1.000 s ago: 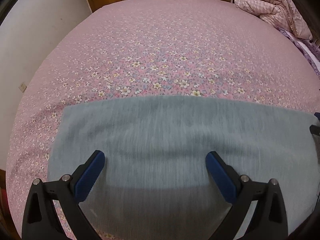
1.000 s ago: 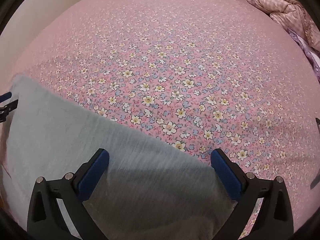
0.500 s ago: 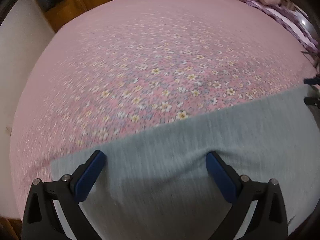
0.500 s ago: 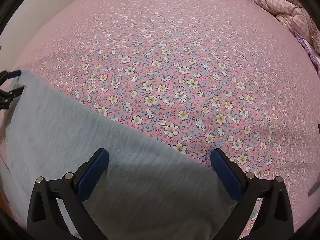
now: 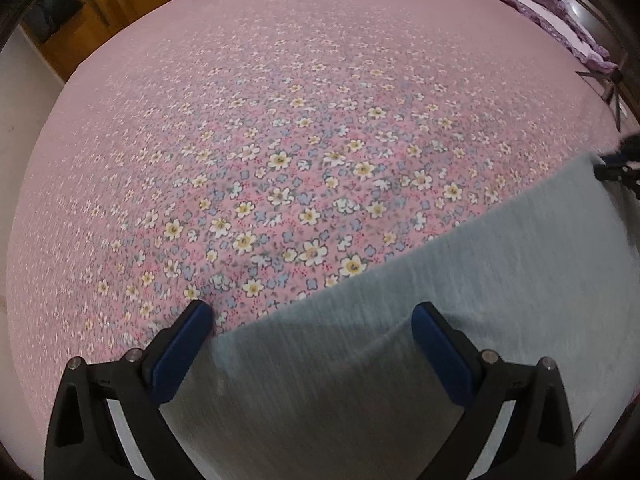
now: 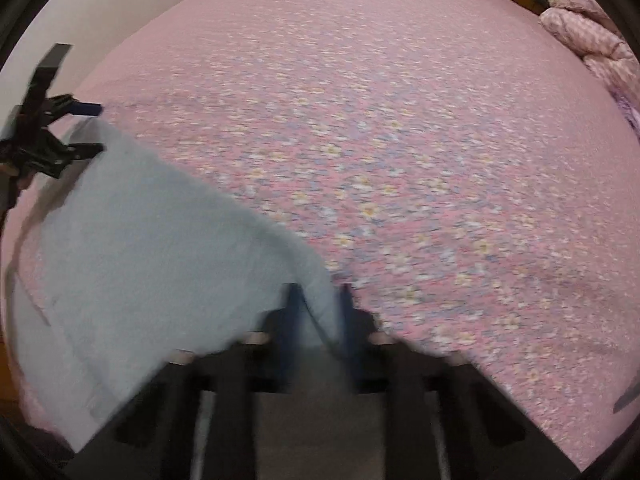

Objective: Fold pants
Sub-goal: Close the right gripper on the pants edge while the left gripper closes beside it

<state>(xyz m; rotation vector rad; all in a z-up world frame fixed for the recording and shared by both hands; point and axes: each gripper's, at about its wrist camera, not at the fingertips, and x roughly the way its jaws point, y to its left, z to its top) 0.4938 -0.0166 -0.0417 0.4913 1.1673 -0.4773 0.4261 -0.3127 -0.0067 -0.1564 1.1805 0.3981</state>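
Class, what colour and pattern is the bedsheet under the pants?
The bedsheet is pink with small white, yellow-centred and blue flowers; the left wrist view shows it sharpest.

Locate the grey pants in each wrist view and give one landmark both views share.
Left wrist: grey pants fill the lower right, between the open left gripper.
Right wrist: lower left, corner pinched in the right gripper.
Shared landmark: the pink floral bedspread.

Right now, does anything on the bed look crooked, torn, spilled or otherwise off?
Nothing stands out. The gray pants lie flat on the floral bedspread, with no tear or spill visible. The right gripper pinches one corner; the left gripper is open over the other end.
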